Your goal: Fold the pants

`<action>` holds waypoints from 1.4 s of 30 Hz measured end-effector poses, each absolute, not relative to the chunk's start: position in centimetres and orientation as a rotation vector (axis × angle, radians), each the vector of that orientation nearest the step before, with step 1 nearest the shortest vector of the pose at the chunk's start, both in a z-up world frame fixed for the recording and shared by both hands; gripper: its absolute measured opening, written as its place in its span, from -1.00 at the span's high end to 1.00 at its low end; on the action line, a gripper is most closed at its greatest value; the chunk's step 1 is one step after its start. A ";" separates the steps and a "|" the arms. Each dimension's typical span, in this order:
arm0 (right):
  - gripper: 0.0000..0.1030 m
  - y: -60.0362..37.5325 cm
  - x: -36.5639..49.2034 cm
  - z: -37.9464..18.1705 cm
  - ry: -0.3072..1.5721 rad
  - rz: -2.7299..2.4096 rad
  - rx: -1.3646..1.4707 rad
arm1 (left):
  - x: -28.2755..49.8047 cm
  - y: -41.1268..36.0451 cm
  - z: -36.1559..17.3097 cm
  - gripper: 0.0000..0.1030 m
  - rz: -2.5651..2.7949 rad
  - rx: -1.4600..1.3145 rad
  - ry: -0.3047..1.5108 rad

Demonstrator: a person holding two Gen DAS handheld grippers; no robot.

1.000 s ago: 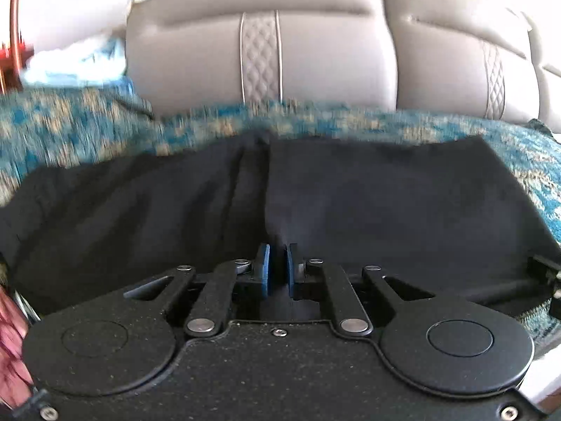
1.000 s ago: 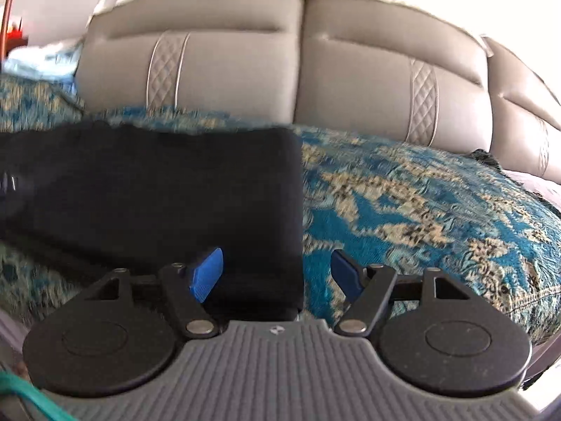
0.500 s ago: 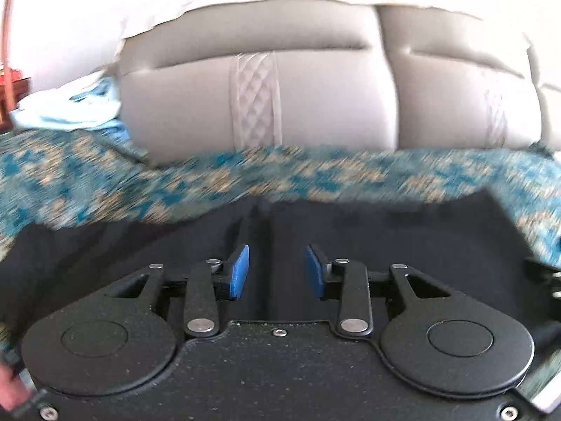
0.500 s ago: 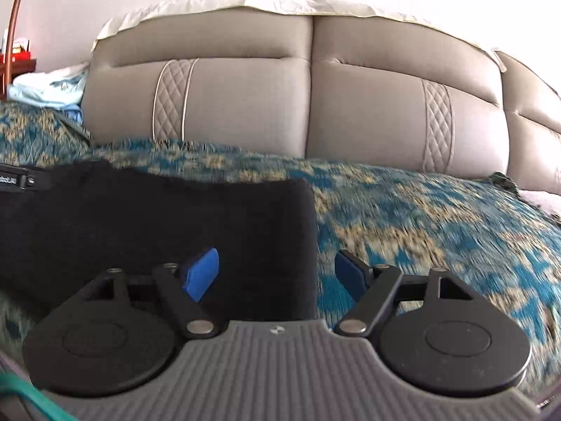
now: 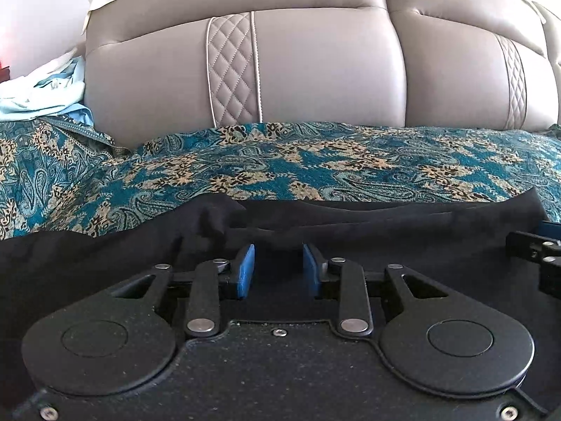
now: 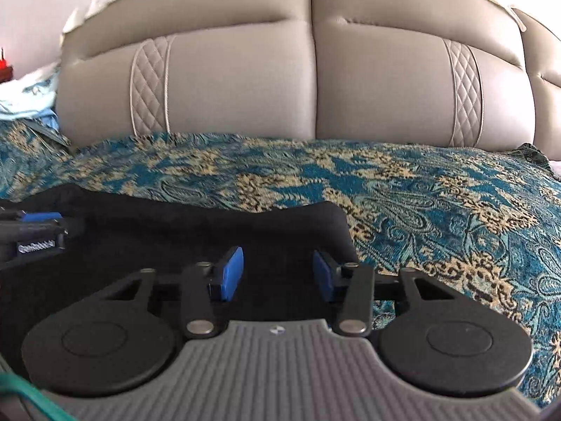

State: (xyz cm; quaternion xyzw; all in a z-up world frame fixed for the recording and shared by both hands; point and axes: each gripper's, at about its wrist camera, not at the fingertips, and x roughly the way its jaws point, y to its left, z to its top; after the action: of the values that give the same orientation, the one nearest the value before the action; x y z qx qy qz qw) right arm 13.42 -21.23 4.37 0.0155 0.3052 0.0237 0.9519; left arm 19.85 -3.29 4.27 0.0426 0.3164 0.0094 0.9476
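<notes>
The black pants lie spread across a teal patterned bedspread, with a small raised fold at their far edge. In the left wrist view my left gripper is open, its blue pads low over the cloth with nothing held. In the right wrist view the pants fill the lower left and end at a rounded right corner. My right gripper is open over that corner and empty. The left gripper's tip shows at the left edge.
A grey padded headboard stands behind the bed. Pale blue and white cloth is piled at the far left. The patterned bedspread stretches to the right of the pants. A green cable crosses the lower left corner.
My left gripper opened and let go of the pants fold it pinched. Both grippers drew back toward me, so more bedspread shows beyond the pants. My right gripper stayed open.
</notes>
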 end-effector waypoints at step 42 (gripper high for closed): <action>-1.00 -21.7 12.9 2.4 0.547 -0.014 0.062 | 19.6 -1.2 4.1 -0.57 0.040 0.042 0.647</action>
State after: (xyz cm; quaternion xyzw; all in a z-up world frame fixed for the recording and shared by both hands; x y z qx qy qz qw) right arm 12.95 -21.75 2.41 0.0305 0.2702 -0.0071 0.9623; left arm 19.60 -1.19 4.11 0.0207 0.3179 0.0195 0.9477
